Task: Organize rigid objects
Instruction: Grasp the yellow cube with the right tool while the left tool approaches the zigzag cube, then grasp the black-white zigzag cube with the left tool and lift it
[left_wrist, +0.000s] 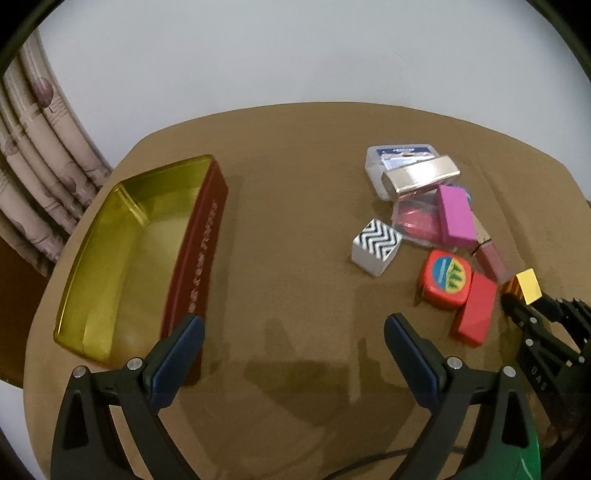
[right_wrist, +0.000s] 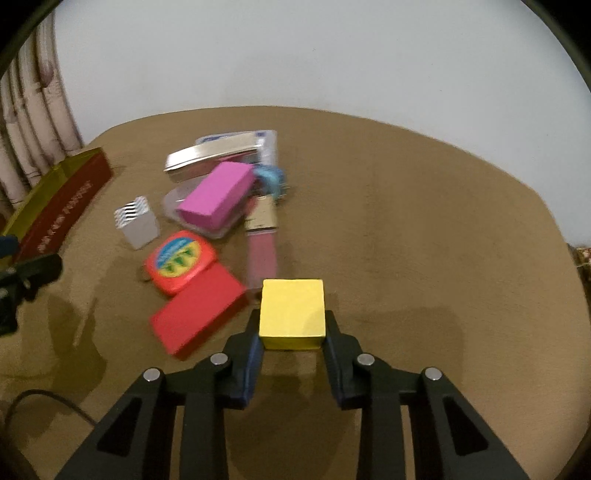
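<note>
Between the right gripper (right_wrist: 291, 332) pads sits a yellow block (right_wrist: 291, 314), clamped on both side faces and lifted clear of the brown table (right_wrist: 424, 221). Left gripper (left_wrist: 293, 328) jaws stand spread wide, nothing between them, over bare tabletop. Just left of the left gripper lies a red tin (left_wrist: 147, 251) with a gold lining, nothing visible inside. Beyond the held block, a pile: red block (right_wrist: 197, 314), tape measure (right_wrist: 179, 260), pink block (right_wrist: 216, 194), zigzag cube (right_wrist: 136, 223), silver case (right_wrist: 210, 155).
</note>
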